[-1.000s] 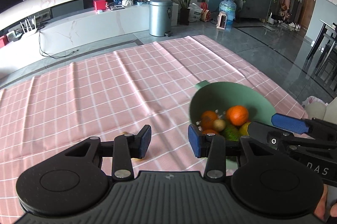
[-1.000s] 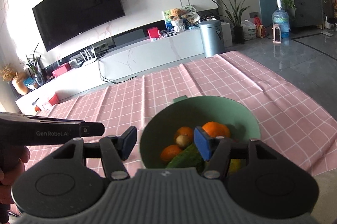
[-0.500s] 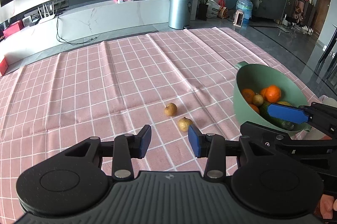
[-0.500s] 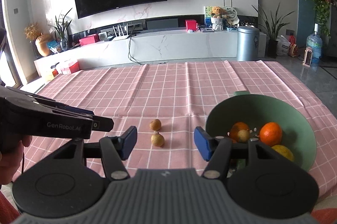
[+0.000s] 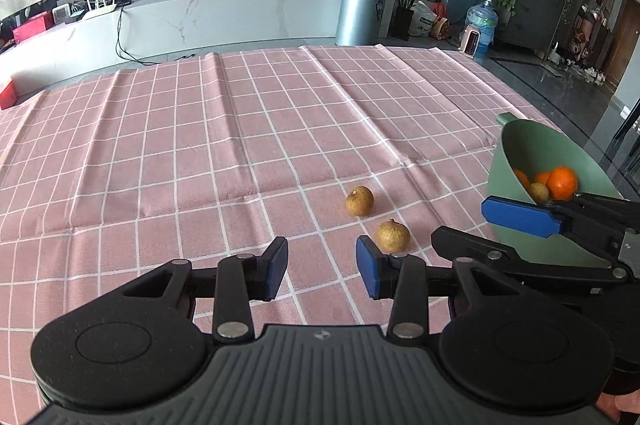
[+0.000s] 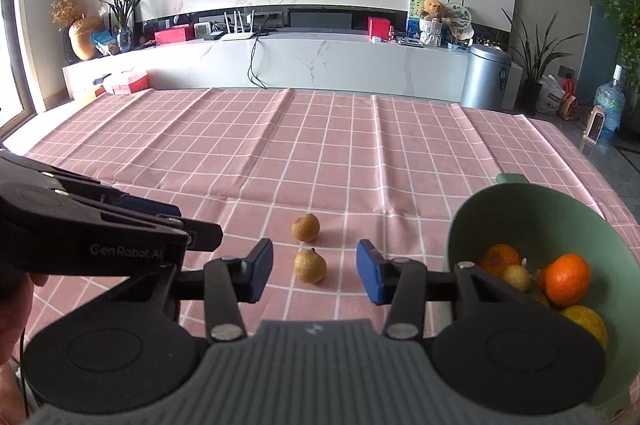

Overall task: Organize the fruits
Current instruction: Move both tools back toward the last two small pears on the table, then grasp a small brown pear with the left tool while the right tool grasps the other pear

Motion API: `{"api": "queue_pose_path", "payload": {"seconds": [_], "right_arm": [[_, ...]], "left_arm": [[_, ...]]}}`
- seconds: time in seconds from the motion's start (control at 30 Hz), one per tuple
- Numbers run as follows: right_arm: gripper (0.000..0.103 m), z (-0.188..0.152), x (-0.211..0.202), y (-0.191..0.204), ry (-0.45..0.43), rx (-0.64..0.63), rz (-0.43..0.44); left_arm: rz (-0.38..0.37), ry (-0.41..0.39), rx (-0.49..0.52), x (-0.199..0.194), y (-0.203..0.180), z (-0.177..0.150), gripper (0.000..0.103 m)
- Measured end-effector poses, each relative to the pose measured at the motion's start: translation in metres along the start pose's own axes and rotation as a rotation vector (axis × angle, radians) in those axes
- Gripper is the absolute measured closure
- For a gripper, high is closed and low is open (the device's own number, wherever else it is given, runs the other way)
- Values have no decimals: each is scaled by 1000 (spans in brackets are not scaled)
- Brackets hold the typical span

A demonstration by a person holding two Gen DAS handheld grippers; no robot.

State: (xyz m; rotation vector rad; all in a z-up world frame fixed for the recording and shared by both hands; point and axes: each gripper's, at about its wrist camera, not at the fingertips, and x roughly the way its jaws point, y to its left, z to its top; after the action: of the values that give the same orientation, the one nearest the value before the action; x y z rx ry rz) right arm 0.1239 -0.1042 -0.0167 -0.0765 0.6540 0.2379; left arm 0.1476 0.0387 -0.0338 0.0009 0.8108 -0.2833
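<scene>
Two small brown fruits on the pink checked worktop (image 6: 400,161)

The right gripper (image 6: 316,271) has its jaws closing, empty, with the nearer brown fruit (image 6: 310,265) ahead and the farther brown fruit (image 6: 305,227) beyond. The left gripper (image 5: 322,267) jaws are closing on nothing. The green bowl (image 6: 560,209) of oranges sits right.

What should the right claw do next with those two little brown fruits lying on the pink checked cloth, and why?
Probably ease the right claw forward and down around the nearer small brown round fruit. That fruit lies loose on the pink checked cloth, lined up with the gap ahead of the claw, whose jaws are closing with nothing between them yet. The tilted green plastic bowl beside it already holds oranges.
</scene>
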Motion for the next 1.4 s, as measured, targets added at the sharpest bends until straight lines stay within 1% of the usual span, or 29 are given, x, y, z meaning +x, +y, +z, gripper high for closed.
{"api": "queue_pose_path", "payload": {"seconds": [0.13, 0.27, 0.33, 0.37, 0.53, 0.6, 0.7, 0.8, 0.97, 1.13, 1.3, 1.4], "right_arm": [[62, -4, 20, -1, 19, 10, -12], [65, -5, 41, 0, 47, 25, 7], [66, -5, 50, 1, 60, 27, 10], [69, -5, 53, 2, 67, 28, 14], [71, -5, 71, -1, 106, 45, 13], [74, -6, 76, -1, 122, 48, 6], [81, -7, 81, -1, 142, 51, 18], [81, -7, 80, 2, 139, 25, -5], [81, -9, 76, 4, 130, -38, -116], [81, -10, 76, 2, 126, -40, -164], [81, -11, 78, 1, 131, -46, -167], [81, -12, 78, 1, 135, -43, -165]], "left_arm": [[26, 9, 2, 10, 2, -2, 57], [67, 28, -14, 20, 10, -2, 58], [66, 31, -27, 24, 14, -1, 58], [62, 30, -32, 25, 16, -1, 58], [39, 30, -41, 36, 20, 2, 58], [20, 35, -53, 40, 21, 2, 58], [-6, 35, -53, 45, 20, 4, 58], [-33, 28, -40, 47, 16, 7, 58], [-82, 27, -25, 55, 7, 14, 58], [-112, 37, -20, 67, -2, 20, 59], [-133, 46, -43, 79, -6, 23, 59], [-129, 49, -47, 85, -10, 24, 59]]}}
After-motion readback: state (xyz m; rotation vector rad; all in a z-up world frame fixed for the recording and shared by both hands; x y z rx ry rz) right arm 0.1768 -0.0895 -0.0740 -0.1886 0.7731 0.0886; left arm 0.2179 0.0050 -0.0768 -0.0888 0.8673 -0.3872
